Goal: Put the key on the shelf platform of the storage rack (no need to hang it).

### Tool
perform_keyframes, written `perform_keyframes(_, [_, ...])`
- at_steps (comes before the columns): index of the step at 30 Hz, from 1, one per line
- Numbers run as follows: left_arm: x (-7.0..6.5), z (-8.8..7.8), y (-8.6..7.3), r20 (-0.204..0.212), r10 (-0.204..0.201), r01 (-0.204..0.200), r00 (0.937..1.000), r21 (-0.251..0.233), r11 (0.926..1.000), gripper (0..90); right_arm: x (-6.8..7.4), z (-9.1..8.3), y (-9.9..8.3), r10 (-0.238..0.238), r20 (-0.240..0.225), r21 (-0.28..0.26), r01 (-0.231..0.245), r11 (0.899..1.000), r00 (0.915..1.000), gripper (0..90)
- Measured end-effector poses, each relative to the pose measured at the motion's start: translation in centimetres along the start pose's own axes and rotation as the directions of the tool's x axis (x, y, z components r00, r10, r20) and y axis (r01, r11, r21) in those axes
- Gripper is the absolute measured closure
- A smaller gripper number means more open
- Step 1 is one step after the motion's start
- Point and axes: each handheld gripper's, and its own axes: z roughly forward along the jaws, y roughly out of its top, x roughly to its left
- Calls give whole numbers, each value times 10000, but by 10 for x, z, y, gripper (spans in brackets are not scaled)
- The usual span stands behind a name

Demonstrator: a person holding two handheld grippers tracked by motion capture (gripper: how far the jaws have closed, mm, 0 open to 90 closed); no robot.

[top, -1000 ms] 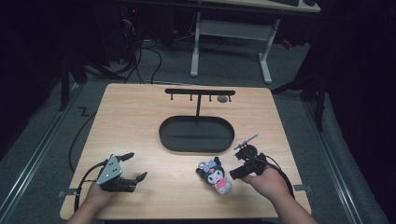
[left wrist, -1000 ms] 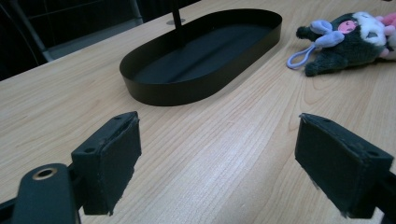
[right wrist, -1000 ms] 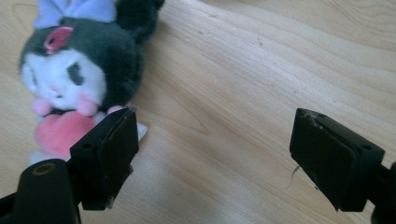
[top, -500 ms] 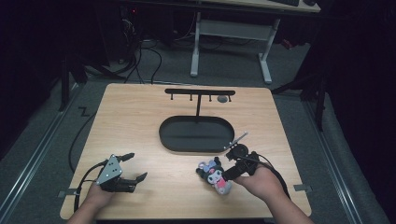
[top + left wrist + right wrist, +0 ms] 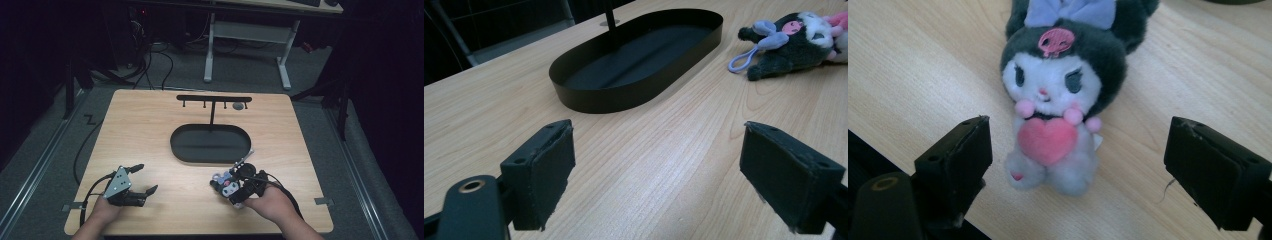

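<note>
Since the earlier frame your right tool [image 5: 239,186] has slid in over the plush toy [image 5: 1058,95], its jaws just opening wider; the toy lies on its back between the spread pads, unpressed. It is soft and fuzzy: dark hood, white face, pink heart, lilac loop. Beyond it sits a smooth black oval tray [image 5: 210,144] with a hook rack [image 5: 214,99] on the pale wood surface [image 5: 150,125]. Your left tool [image 5: 137,180] rests released, well apart

A light wooden table [image 5: 150,130] carries two things — a black oval tray [image 5: 210,144] and a plush toy [image 5: 227,187].
</note>
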Motion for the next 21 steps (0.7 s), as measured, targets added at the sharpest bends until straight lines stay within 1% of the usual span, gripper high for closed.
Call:
perform_keyframes(4, [0, 0, 0, 37, 28, -28, 10000, 10, 10000, 154, 3, 6, 0, -173, 20, 104, 173, 9998, 9998, 142])
perform_keyframes(6, [0, 0, 0, 31, 21, -21, 10000, -8, 10000, 154, 6, 9, -1, -107, -2, 257, 107, 9996, 9999, 143])
perform_keyframes(12, [1, 3, 1, 64, -9, 9, 10000, 81, 10000, 154, 9, 19, -2, -224, -92, 376, 227, 9990, 9997, 151])
perform_keyframes(17, [2, 3, 1, 85, -56, 55, 9999, 70, 10000, 154, 11, 27, -2, -86, -185, 530, 95, 9986, 9998, 152])
perform_keyframes(19, [2, 3, 1, 87, -59, 58, 9999, 70, 10000, 154, 11, 30, -2, -204, -159, 526, 212, 9984, 9997, 153])
perform_keyframes(21, [2, 3, 1, 89, -60, 59, 9999, 65, 10000, 154, 12, 31, -2, -132, -181, 567, 142, 9983, 9997, 153])
